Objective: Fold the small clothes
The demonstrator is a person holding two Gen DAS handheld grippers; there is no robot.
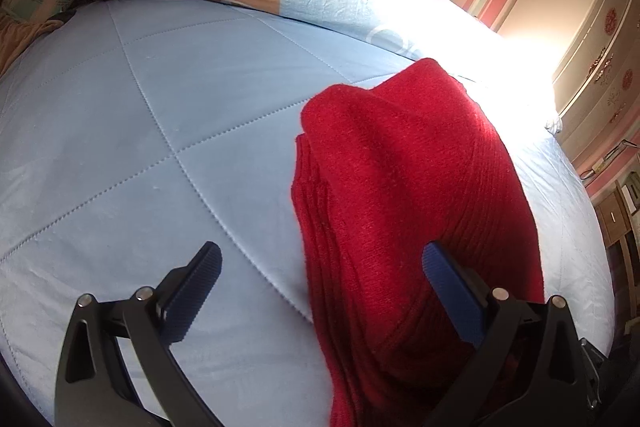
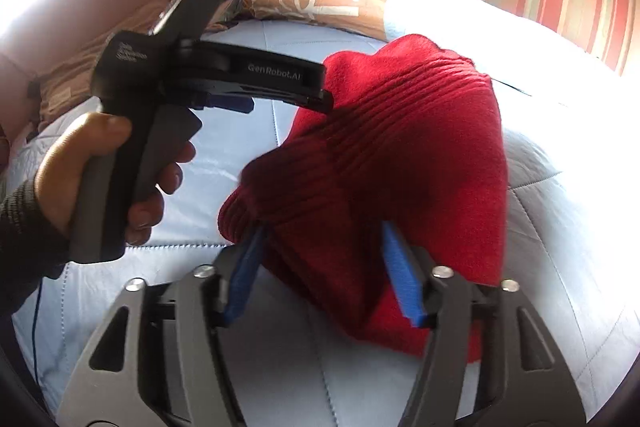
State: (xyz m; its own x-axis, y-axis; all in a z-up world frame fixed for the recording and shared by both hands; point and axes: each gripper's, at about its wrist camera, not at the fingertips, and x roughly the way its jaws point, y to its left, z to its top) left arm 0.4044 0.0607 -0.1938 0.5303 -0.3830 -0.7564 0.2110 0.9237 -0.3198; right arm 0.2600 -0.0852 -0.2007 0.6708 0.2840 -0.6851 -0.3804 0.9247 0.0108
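Right wrist view shows the red knit garment (image 2: 392, 163) bunched on the blue quilt (image 2: 248, 163), right gripper (image 2: 320, 267) spread around its near edge, left gripper (image 1: 320, 291) also apart, likely releasing a fold.

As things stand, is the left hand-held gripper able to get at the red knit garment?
Probably yes: the left hand-held gripper is open, the red knit garment already lies against its right finger, nothing between.

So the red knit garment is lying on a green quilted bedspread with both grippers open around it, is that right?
Not quite: the bedspread is light blue, not green, as the left wrist view shows. The rest holds: the red knit garment lies on it, and the left gripper and right gripper both stand open at it.
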